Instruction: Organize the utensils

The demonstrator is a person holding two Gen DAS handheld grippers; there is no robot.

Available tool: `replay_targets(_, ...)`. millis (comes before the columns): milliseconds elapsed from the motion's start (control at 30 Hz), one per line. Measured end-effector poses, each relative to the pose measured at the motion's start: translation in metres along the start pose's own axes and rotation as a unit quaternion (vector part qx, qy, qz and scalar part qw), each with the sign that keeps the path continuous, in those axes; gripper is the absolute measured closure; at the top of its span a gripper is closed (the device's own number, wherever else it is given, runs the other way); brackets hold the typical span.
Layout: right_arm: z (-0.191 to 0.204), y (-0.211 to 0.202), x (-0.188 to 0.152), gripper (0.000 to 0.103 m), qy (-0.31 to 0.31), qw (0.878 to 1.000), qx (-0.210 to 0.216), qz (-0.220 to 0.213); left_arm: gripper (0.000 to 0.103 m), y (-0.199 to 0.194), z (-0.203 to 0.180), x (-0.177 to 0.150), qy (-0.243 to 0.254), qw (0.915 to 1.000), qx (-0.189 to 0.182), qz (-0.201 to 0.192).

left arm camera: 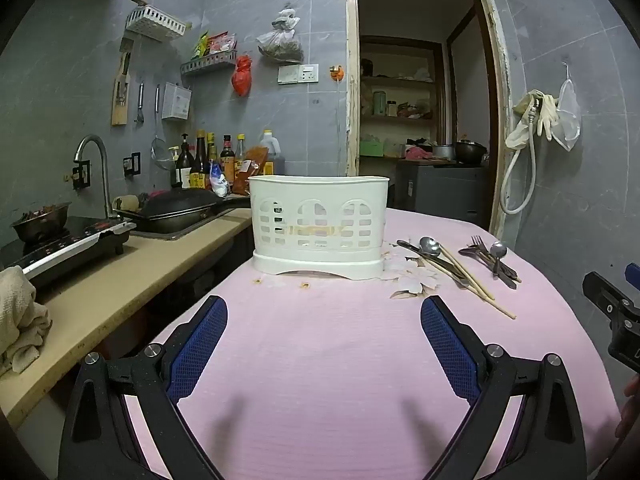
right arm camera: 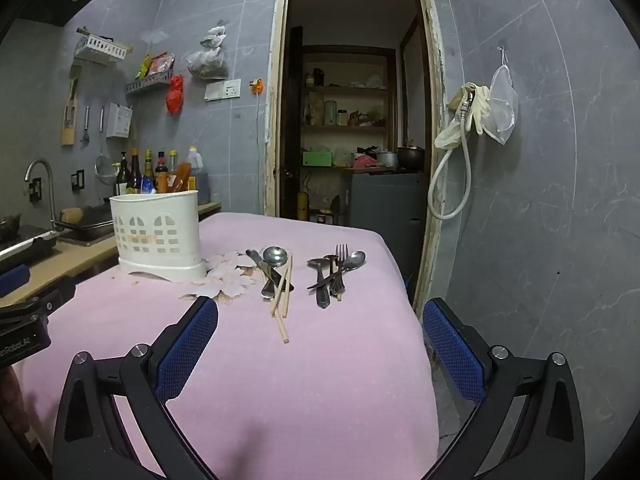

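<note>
A white slotted utensil caddy (left arm camera: 319,227) (right arm camera: 157,233) stands at the far side of the pink tablecloth (left arm camera: 328,360) (right arm camera: 280,360). To its right lie two heaps of cutlery. The nearer heap holds a big spoon (right arm camera: 274,257), a knife and wooden chopsticks (left arm camera: 474,282) (right arm camera: 282,300). The farther heap holds a fork (right arm camera: 341,258), spoons and a knife (left arm camera: 494,258). My left gripper (left arm camera: 324,314) hovers open over the cloth in front of the caddy, nothing between its blue pads. My right gripper (right arm camera: 320,318) is open too, short of the cutlery, and it shows at the left wrist view's right edge (left arm camera: 612,308).
A beige counter (left arm camera: 120,280) runs along the left with a sink, a faucet (left arm camera: 94,168), a dark pan, a hotplate, bottles and a towel. Behind the table a doorway (right arm camera: 352,120) opens onto shelves. The table's right edge (right arm camera: 420,320) drops to the floor by a grey tiled wall.
</note>
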State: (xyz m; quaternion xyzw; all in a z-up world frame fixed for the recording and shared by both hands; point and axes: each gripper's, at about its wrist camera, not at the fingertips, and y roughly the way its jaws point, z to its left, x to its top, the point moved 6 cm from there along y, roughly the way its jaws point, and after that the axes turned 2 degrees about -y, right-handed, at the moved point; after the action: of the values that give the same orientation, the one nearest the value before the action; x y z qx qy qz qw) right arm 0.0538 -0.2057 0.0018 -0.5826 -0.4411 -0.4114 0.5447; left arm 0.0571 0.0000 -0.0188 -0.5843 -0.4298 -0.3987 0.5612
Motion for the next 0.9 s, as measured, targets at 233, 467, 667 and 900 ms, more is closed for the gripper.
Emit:
replay_targets(233, 0.0014, -0.0002, 0.0010, 0.000, -0.002, 1.000, -0.001, 0.000, 0.008, 0.0006, -0.0010, -0.0004, 0.000, 1.0000, -0.004, 0.001)
replay_targets(467, 0.0010, -0.0006, 0.0013, 0.000, -0.003, 1.000, -0.001, -0.001, 0.008, 0.0035, 0.0007, -0.0002, 0.000, 1.0000, -0.001, -0.001)
replay_targets(667, 0.0009, -0.0008, 0.0011, 0.000, -0.002, 1.000, -0.001, -0.001, 0.008, 0.0023, 0.0032, -0.0032, -0.001, 1.0000, -0.001, -0.002)
replay_targets(900, 0.0020, -0.0001, 0.0003, 0.000, -0.003, 1.000, -0.001, 0.000, 0.008, 0.0039, 0.0015, -0.0070, -0.001, 1.0000, 0.000, 0.000)
